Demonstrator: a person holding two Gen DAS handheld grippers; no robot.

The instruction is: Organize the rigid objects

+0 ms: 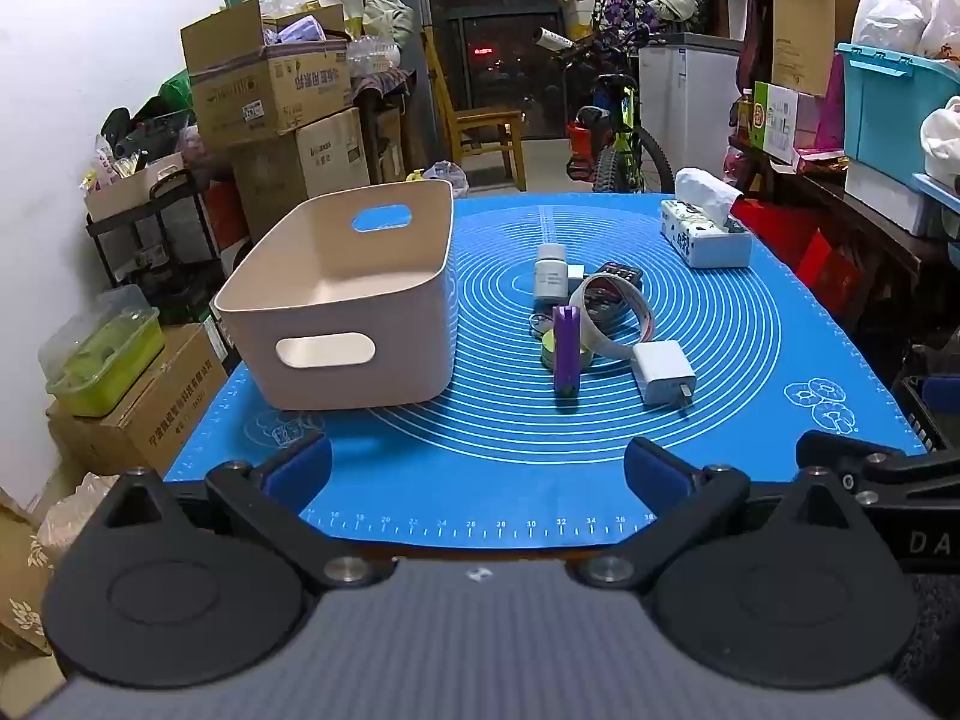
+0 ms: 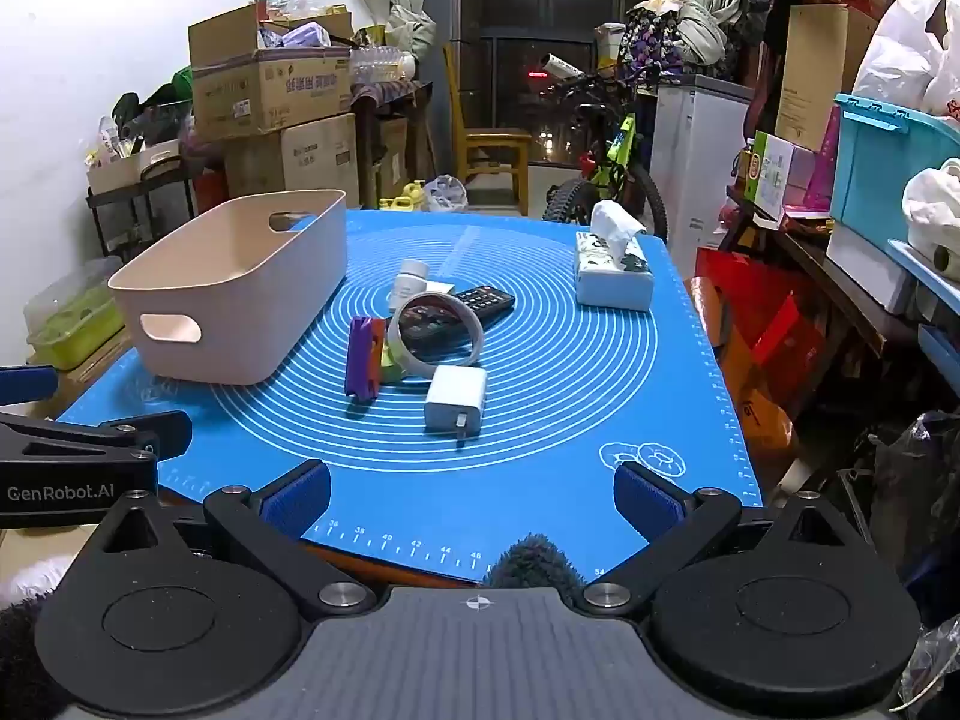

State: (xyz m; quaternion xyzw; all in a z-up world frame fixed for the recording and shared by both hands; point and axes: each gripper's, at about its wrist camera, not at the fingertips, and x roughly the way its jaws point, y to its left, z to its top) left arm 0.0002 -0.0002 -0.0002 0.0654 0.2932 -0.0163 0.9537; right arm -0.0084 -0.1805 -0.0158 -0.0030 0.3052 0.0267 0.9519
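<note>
Cluttered storeroom, night window at 12 o'clock; blue silicone mat with white concentric rings (image 1: 510, 468) covering the table. Mat centre: purple plastic clip (image 1: 566, 354), white wall charger (image 1: 663, 373), white tape ring (image 1: 612, 324), black remote control (image 2: 480, 303), white pill bottle (image 1: 551, 281), clustered and touching. Beige plastic bin with handle cut-outs (image 1: 342, 312) at 10 o'clock, empty. Tissue box (image 1: 705, 237) at 2 o'clock. Stacked cardboard cartons (image 1: 270, 90), bicycle (image 1: 612, 138) beyond. Left gripper (image 1: 477, 474) and right gripper (image 2: 471, 498): jaws spread fully, nothing between them, poised at the near edge.
</note>
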